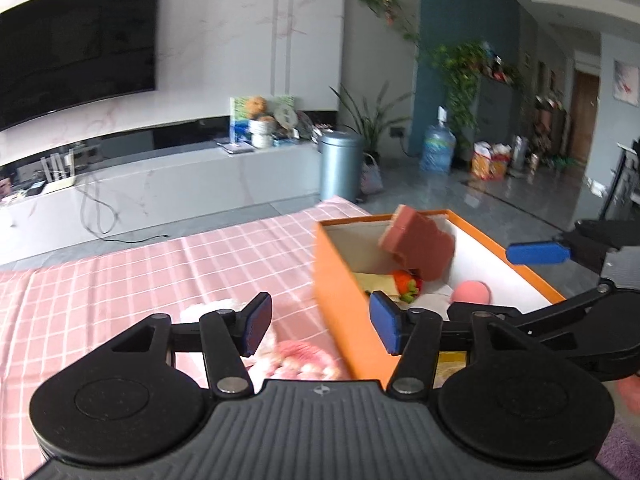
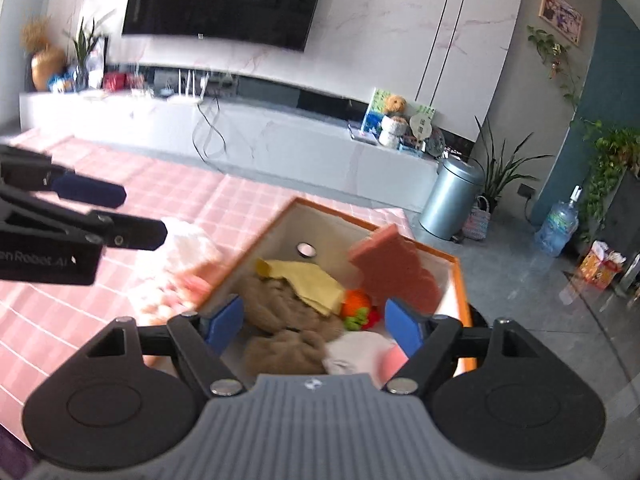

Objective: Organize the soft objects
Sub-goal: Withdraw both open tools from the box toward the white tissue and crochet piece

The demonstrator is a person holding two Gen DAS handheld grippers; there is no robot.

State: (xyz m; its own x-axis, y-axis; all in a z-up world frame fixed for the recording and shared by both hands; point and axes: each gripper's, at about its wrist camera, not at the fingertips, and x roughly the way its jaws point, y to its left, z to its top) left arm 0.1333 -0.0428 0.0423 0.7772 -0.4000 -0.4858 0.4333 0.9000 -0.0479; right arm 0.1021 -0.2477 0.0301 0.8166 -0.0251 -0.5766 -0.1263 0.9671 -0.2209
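An orange box [image 1: 340, 276] with white inner walls stands on the pink checked cloth [image 1: 140, 280]. In it lie a brown plush [image 2: 280, 320], a yellow cloth [image 2: 312, 280], a strawberry toy [image 2: 358, 308], a white soft item [image 2: 356, 350] and a pink ball [image 1: 472, 292]. A reddish-pink foam shape [image 2: 394, 272] is tilted and blurred at the box's far side. My right gripper [image 2: 314, 322] is open above the box, holding nothing. My left gripper [image 1: 322, 324] is open beside the box's left wall, over a pink-and-white plush [image 1: 296, 360] on the cloth.
The cloth-covered table ends just behind the box; grey floor lies beyond. A grey bin [image 1: 340, 164], a water bottle [image 1: 438, 148] and a long white cabinet [image 1: 160, 184] stand further back. A blue pad [image 1: 538, 252] of my right gripper shows past the box's right wall.
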